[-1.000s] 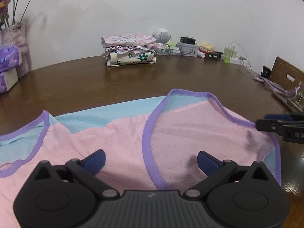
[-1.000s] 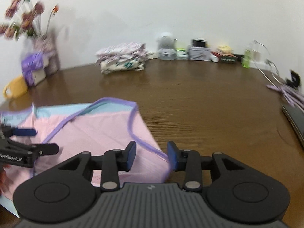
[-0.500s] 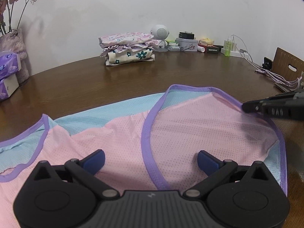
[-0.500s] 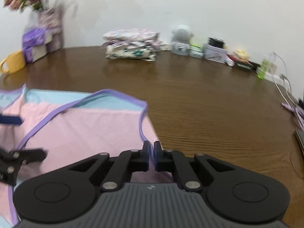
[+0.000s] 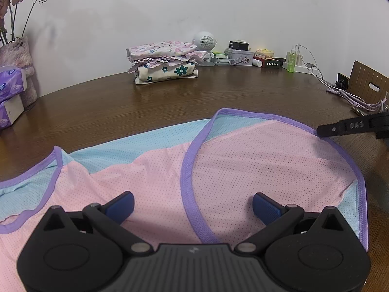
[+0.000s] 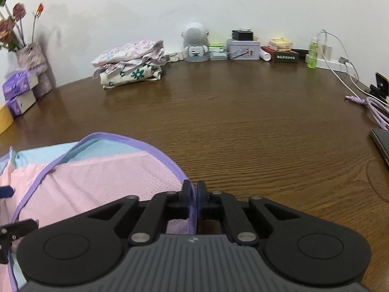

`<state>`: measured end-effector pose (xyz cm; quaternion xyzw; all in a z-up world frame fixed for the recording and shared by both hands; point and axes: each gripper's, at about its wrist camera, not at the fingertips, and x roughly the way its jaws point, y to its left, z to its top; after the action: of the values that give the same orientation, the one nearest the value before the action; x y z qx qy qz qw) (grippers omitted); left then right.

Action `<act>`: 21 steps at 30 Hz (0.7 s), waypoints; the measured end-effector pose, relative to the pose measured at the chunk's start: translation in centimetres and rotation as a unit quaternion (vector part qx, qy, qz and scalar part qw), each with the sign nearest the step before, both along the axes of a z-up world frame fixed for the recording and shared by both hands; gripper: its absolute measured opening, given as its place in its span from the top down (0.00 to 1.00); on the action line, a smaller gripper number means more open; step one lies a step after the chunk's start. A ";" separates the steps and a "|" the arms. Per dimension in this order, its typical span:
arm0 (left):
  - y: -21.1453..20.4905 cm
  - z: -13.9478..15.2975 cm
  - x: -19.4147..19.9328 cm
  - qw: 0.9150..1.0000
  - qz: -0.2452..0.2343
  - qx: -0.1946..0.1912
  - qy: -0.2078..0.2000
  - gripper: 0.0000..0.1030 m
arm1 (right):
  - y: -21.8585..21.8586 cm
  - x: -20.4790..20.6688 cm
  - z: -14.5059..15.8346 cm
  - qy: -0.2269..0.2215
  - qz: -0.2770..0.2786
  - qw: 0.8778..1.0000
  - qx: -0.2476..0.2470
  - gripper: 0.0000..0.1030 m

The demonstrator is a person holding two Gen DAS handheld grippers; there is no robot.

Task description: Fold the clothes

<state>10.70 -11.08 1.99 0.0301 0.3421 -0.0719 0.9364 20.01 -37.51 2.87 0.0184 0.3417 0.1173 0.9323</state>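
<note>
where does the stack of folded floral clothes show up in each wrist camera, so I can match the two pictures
Left wrist view: the folded floral stack sits at the table's far edge by the wall, a little left of centre.
Right wrist view: the same stack is at the far edge, further left.
Shared landmark: the white robot-shaped speaker stands just right of the stack in both.

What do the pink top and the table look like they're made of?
The pink top looks like thin sporty mesh, probably synthetic: tiny holes dot it all over, with a matte finish and smooth purple trim. The table looks like dark wood or wood veneer: wavy grain lines with a soft sheen. Which of the two, I cannot tell.
</note>
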 end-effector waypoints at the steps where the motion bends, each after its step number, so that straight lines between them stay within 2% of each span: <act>1: 0.1 0.0 0.0 1.000 -0.001 -0.002 0.000 0.00 | 0.0 -0.5 0.2 -0.005 -0.001 1.000 0.009 0.91; 5: 1.1 0.5 0.0 0.999 0.000 -0.043 -0.001 0.00 | 1.1 -3.6 1.0 -0.026 0.029 0.999 0.026 0.90; 8: 2.3 1.7 -0.8 0.997 -0.009 -0.080 -0.007 0.00 | 2.2 -6.3 0.9 -0.030 0.069 0.997 0.018 0.88; 10: 3.1 2.5 -1.8 0.997 -0.013 -0.080 -0.017 0.00 | 2.7 -7.4 0.4 -0.025 0.080 0.996 0.009 0.80; 16: 6.6 3.6 -4.8 0.998 0.014 -0.058 -0.034 0.01 | 3.2 -9.1 -0.6 -0.025 0.075 0.997 -0.012 0.79; 18: 8.1 3.5 -5.4 0.997 0.029 -0.063 -0.025 0.01 | 3.3 -9.4 -0.6 -0.024 0.069 0.997 -0.013 0.79; 21: 10.4 4.5 -5.6 0.995 0.034 -0.088 -0.020 0.01 | 3.5 -9.0 0.5 -0.021 0.080 0.996 0.015 0.77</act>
<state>5.10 -0.73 6.51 -0.0624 0.3162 -0.0688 0.9441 11.04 -33.97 3.41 0.0028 0.3208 0.1975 0.9263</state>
